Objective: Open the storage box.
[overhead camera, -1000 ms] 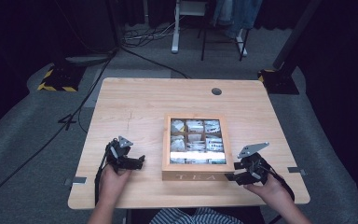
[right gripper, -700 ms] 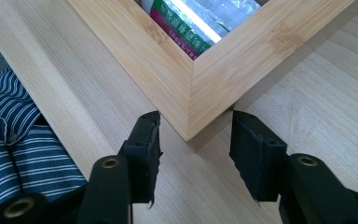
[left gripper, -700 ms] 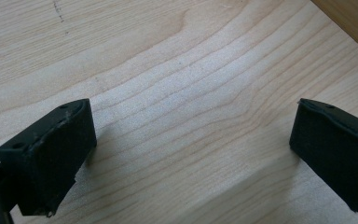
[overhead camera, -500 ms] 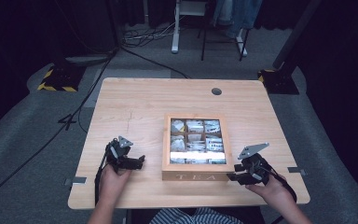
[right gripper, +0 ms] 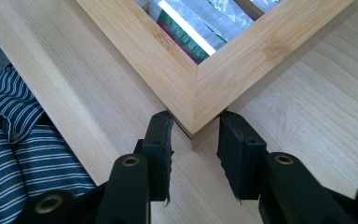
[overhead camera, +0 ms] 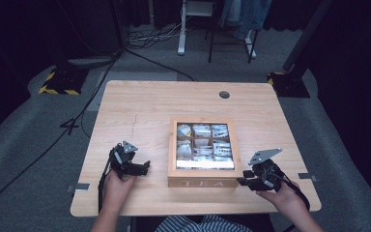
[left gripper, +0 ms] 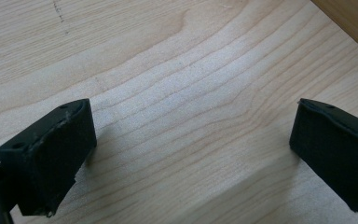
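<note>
On the near half of the pale wood table [overhead camera: 140,104] sits a light bamboo tea box [overhead camera: 204,182], rectangular, its glazed lid showing six compartments of foil packets. Its long axis runs front to back; the lettered face looks at the person. The right gripper [right gripper: 195,140] straddles its near right corner, jaws narrowly parted. The left gripper [left gripper: 191,158] is spread wide above bare table, left of the box.

Tea box [overhead camera: 203,150] between hand-held grippers, on table [overhead camera: 140,106].
</note>
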A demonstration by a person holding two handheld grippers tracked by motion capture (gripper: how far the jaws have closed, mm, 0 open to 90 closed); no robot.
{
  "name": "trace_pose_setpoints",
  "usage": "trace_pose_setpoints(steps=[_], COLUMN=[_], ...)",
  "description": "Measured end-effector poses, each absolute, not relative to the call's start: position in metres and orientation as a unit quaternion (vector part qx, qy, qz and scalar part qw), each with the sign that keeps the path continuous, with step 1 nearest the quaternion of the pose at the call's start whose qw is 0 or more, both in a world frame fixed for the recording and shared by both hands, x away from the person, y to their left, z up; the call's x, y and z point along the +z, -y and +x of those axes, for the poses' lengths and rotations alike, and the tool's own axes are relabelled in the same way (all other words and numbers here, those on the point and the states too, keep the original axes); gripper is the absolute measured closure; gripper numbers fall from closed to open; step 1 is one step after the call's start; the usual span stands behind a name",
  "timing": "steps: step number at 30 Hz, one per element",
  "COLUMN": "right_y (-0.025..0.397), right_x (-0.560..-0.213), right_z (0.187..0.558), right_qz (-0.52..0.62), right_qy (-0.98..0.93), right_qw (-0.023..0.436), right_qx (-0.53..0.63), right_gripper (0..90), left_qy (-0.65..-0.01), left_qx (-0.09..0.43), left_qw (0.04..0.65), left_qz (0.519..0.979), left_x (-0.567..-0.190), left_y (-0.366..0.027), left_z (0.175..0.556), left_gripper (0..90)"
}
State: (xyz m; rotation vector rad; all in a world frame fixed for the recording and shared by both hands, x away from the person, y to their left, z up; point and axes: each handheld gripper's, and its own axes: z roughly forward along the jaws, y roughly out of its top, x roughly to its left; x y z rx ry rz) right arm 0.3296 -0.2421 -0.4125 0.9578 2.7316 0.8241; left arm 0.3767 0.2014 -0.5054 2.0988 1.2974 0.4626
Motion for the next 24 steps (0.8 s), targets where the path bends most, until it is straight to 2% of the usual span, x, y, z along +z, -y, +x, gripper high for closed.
trace_pose_setpoints(steps=[16, 24], right_y=[0.247, 0.253], right_x=[-0.402, -0.394], right_z=[0.327, 0.326], right_qz=[0.322, 0.322], right_qy=[-0.896, -0.89], right_qw=[0.069, 0.068], right_qx=[0.298, 0.316], right_gripper=[66.2, 70.1], left_qy=[-0.491, -0.493], left_qx=[0.176, 0.174], left_qw=[0.31, 0.312], left_qz=[0.795, 0.794], left_x=[-0.505, -0.505], left_y=[-0.201, -0.201], left_z=[0.376, 0.375], left_gripper=[0.9, 1.0])
